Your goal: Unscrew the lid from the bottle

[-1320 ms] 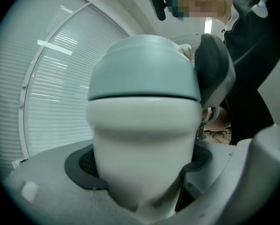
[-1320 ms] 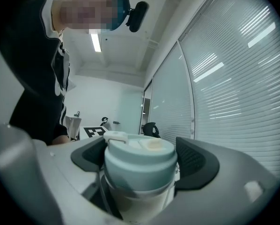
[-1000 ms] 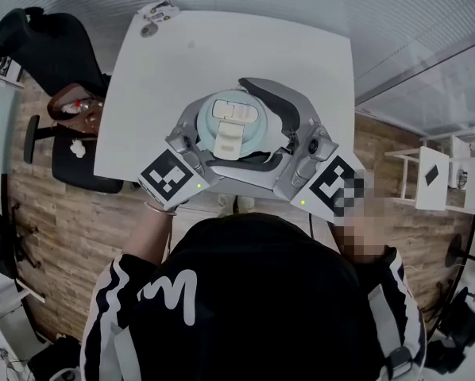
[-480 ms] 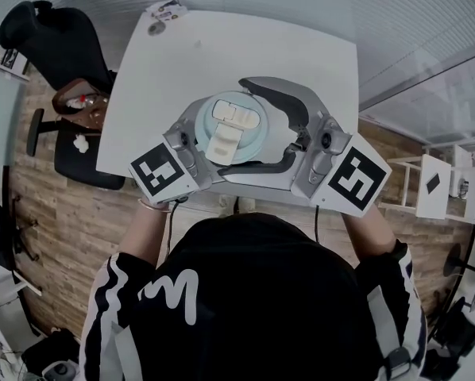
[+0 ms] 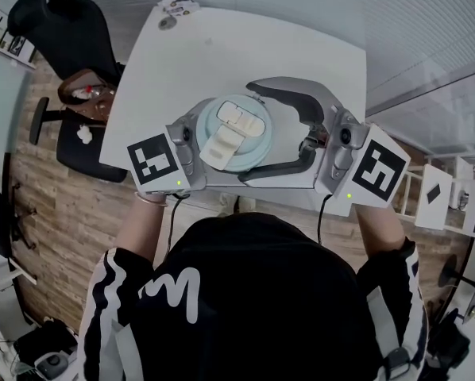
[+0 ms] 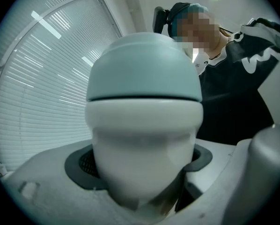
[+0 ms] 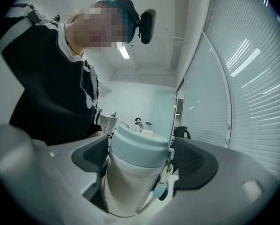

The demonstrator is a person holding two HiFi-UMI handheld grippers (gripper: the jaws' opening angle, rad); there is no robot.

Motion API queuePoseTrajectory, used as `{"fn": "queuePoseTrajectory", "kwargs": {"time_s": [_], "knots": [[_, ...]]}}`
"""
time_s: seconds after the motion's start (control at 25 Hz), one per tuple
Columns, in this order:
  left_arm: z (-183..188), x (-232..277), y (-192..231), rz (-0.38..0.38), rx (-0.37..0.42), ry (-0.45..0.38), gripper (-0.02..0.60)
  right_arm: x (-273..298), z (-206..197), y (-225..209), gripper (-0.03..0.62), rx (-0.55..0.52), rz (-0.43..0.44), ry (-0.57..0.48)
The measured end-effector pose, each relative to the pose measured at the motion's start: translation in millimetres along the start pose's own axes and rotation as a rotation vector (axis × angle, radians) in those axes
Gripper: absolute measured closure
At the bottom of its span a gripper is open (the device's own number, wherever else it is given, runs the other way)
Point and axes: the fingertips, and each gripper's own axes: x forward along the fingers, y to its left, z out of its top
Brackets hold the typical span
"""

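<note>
- Right hand-held gripper [image 5: 247, 133] has drifted off to the right since the earlier shot. Its curved grey jaws with dark rubbery pads now sit spread wide either side of the lid, and one pad is clearly off it.
- Surface [image 5: 222, 46] is a smooth white slab with rounded corners.
- Left hand-held gripper [image 6: 140, 172] is clamped tight on the bottle's body, with mesh-textured dark pads hugging both sides.
- Bottle [image 7: 128, 186] is a chunky matte cream cylinder, held upright over the near edge of the surface.
- Lid [image 5: 231, 130] is pale blue, round and domed, with a cream flip tab on top, and it's still seated on the bottle.
- Little cord with a blue tip [image 7: 162, 189] dangles just below the lid's rim.
</note>
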Motion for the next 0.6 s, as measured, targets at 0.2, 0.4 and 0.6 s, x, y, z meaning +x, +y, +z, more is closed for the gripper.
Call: {"fn": "queuePoseTrajectory", "kwargs": {"time_s": [0.2,0.4,0.6], "knots": [[-13,1,-15,-0.067,0.041,0.087,0.127,10,-9,22,0.141,-0.045,0.193,0.069],[-17,2,-26,-0.139,0.040,0.076,0.127,14,-11,32,0.127,-0.006,0.296,0.016],[-15,-7,-11,-0.026,0.021,0.011,0.127,14,-7,15,0.128,0.033,0.155,-0.047]]}}
